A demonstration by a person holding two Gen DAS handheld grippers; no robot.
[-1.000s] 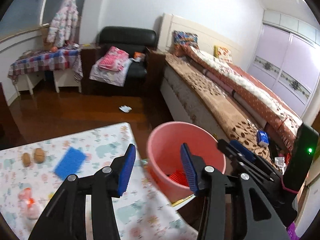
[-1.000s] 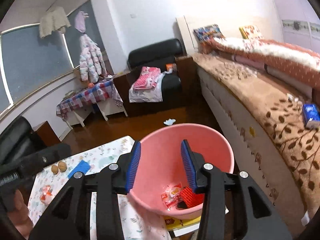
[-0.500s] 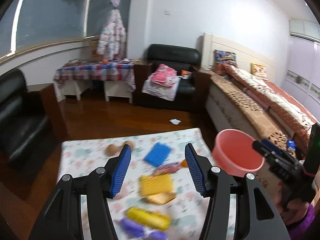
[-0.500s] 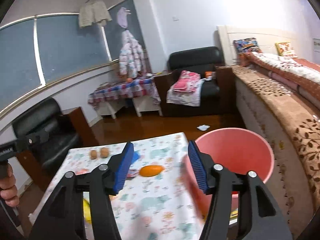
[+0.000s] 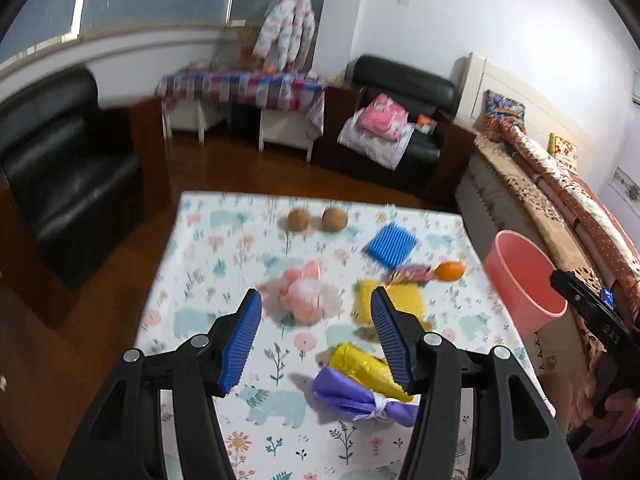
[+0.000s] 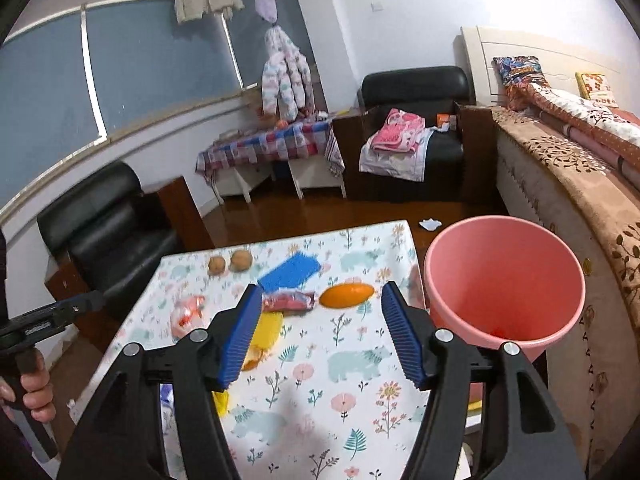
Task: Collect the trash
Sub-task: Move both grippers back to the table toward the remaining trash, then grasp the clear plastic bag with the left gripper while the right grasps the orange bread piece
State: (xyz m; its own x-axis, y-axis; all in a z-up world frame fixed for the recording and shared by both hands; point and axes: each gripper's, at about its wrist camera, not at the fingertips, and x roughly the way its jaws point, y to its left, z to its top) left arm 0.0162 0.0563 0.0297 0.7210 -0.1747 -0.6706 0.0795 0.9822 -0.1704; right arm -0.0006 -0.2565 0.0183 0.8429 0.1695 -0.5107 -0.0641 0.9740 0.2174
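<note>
Left gripper [image 5: 316, 338] and right gripper [image 6: 318, 330], both spread and empty, above a floral-cloth table [image 6: 360, 364] bearing a motion-blurred pink wrapper [image 5: 306, 296], a yellow foil packet [image 5: 368, 366] partly hidden by one finger, and a purple wrapper [image 5: 360, 398]; the round pink plastic bin [image 6: 504, 284] stands beside the table's right edge.

I'm seeing blue ribbed pads [image 5: 244, 340] on black jaws. Between the left jaws, a pink wrapper [image 5: 308, 296] is lying on the white floral cloth [image 5: 208, 248]; by the right jaw, a yellow pack [image 5: 360, 364] and a purple bag [image 5: 352, 394]. Beyond the right gripper's jaws I'm seeing an orange fruit [image 6: 346, 295], a blue brush [image 6: 290, 271], and a pink bucket [image 6: 504, 284] outside them.
</note>
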